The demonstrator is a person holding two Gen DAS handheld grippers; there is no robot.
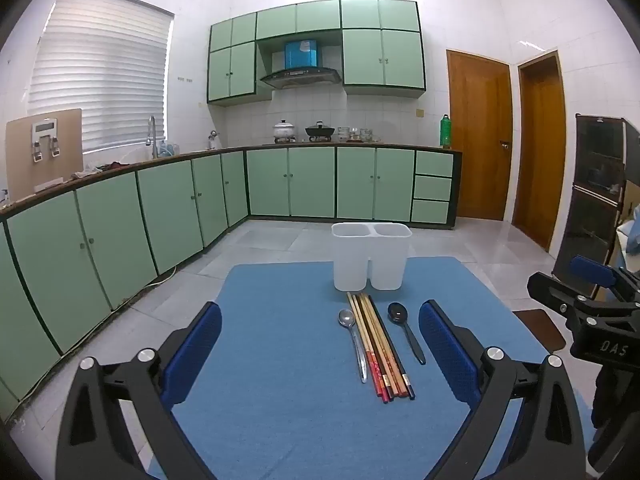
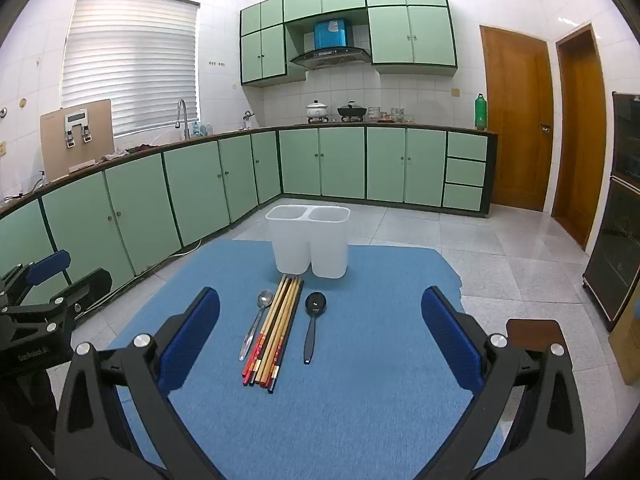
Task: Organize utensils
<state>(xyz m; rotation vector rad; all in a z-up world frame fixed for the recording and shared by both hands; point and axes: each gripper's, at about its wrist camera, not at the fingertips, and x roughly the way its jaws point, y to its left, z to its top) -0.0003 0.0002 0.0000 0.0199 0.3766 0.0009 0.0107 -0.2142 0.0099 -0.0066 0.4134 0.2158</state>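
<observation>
One white two-compartment holder (image 1: 371,256) stood at the far end of the blue mat (image 1: 280,360), its two compartments side by side, left and right. From these low views the insides could not be seen, and nothing stuck up above either rim.

Just near of the holder lay the utensils, all flat on the mat, pointing near to far. There were two spoons: one metal spoon (image 1: 354,340) on the left and one black spoon (image 1: 404,330) on the right, both with bowls at the far end. Between them lay one tight bundle of chopsticks (image 1: 378,346), light wood and red-ended ones with a black one along the right edge; the exact count could not be told, since they overlapped. The far tips of the chopsticks almost reached the holder's base. The metal spoon lay just beside the bundle; the black spoon lay apart from it.

The left gripper (image 1: 320,344) hovered over the near mat, released, its blue pads spread wide and holding nothing. The right gripper (image 2: 320,332) was likewise spread and empty, with all the utensils lying between and beyond its fingers.
</observation>
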